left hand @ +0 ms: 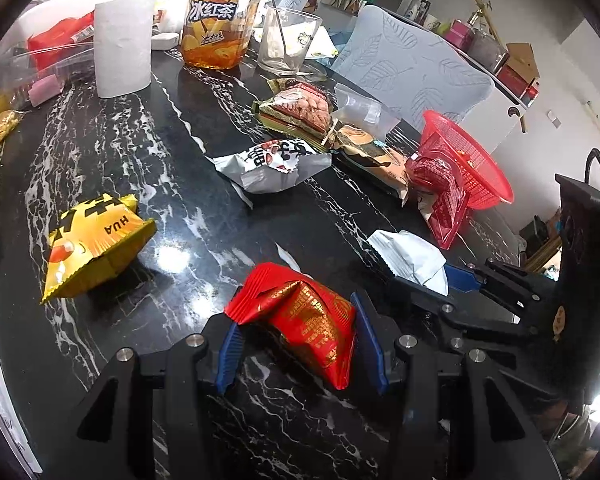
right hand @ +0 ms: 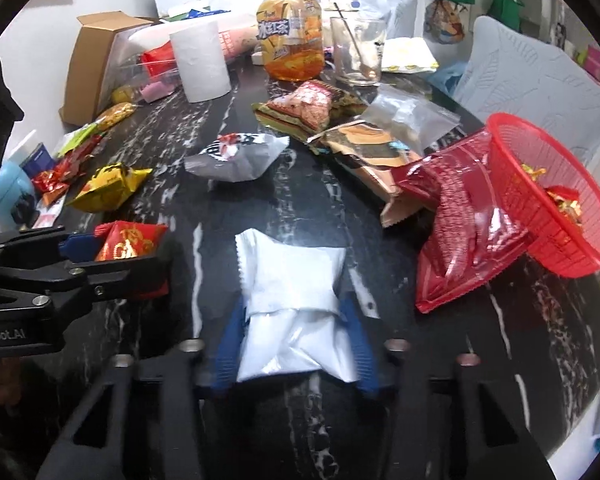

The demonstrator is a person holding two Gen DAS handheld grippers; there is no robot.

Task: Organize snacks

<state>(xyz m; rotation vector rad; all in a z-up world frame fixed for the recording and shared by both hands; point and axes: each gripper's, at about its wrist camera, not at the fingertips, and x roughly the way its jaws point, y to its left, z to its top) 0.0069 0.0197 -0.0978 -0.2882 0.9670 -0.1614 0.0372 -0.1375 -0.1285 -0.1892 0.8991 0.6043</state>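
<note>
- Left tongs (left hand: 296, 350) are clamping a red packet (left hand: 304, 316) over the black bench (left hand: 172, 184).
- Right tongs (right hand: 296, 344) are pinching a white packet (right hand: 296, 300), near the red basket (right hand: 540, 184).
- Basket is tilting against a red bag (right hand: 456, 232).

I am holding my left gripper (left hand: 296, 344) angled downward, its blue pads pressing a red packet (left hand: 304, 320). My right gripper (right hand: 296, 344) is tilting down alongside, clamping a white packet (right hand: 296, 320).

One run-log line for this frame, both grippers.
left gripper: shut on red packet | right gripper: shut on white packet | red basket: tilted, holds sweets
</note>
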